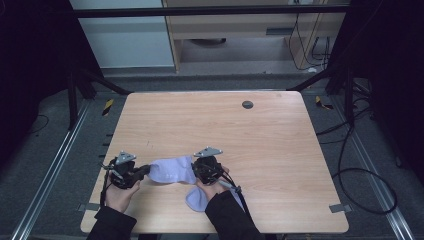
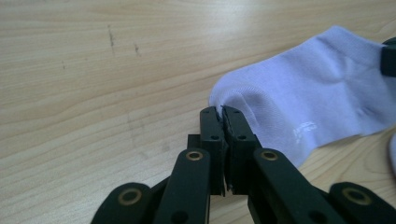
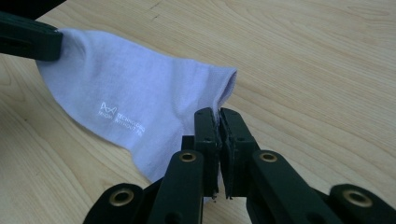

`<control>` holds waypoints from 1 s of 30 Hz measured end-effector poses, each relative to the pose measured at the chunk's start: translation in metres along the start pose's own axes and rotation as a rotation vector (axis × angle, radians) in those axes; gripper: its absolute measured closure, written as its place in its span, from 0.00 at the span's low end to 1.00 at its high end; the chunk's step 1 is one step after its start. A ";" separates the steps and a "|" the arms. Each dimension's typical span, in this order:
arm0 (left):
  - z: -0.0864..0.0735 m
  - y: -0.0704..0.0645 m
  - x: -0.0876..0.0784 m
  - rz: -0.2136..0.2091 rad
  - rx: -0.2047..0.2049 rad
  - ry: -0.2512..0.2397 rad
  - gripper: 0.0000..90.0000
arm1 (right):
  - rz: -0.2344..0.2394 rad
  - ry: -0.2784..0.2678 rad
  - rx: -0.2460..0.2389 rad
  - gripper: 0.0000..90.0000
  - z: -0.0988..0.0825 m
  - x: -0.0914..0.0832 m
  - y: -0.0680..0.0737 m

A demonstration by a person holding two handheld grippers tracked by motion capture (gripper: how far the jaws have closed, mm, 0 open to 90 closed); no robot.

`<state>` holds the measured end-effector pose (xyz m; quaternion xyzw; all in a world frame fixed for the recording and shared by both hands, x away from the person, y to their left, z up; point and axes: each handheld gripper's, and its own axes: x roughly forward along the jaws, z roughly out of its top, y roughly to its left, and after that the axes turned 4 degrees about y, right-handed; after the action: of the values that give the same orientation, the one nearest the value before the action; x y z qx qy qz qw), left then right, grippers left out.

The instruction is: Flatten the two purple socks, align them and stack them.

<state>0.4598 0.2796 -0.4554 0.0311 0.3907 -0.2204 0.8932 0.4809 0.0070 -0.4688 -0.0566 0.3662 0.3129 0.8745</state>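
A big wooden table (image 1: 260, 150) takes up most of the high view, and a dark floor (image 1: 375, 165) with black cables (image 1: 360, 175) lies around it. Near the far edge of the table sits a small round dark cap (image 1: 247, 104). At the near edge, a person in dark sleeves (image 1: 227, 217) holds one black gripper in each hand. Between the two grippers lies a pale purple sock (image 1: 172, 170), stretched out flat just above the wood. A second pale purple sock (image 1: 196, 199) lies on the table close to the person's right hand, partly under it. The left gripper (image 2: 219, 112) has its jaws squeezed together on one end of the stretched sock (image 2: 308, 93), and the cloth bunches up a little where it is pinched. The right gripper (image 3: 218, 114) has its jaws squeezed together on the other end of the same sock (image 3: 126, 102), near the open cuff. Tiny white letters (image 3: 120, 120) are printed on the side of that sock.
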 end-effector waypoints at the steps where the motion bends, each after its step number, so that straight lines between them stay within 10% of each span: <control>1: 0.001 -0.001 -0.002 -0.007 0.000 -0.005 0.97 | 0.002 0.005 -0.004 0.96 0.000 -0.002 -0.001; 30: 0.004 -0.080 -0.007 -0.103 0.133 0.032 0.97 | -0.021 0.066 -0.031 0.96 -0.020 -0.089 -0.041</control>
<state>0.4252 0.2088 -0.4382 0.0736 0.3903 -0.2912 0.8703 0.4457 -0.0774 -0.4285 -0.0843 0.3894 0.3072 0.8642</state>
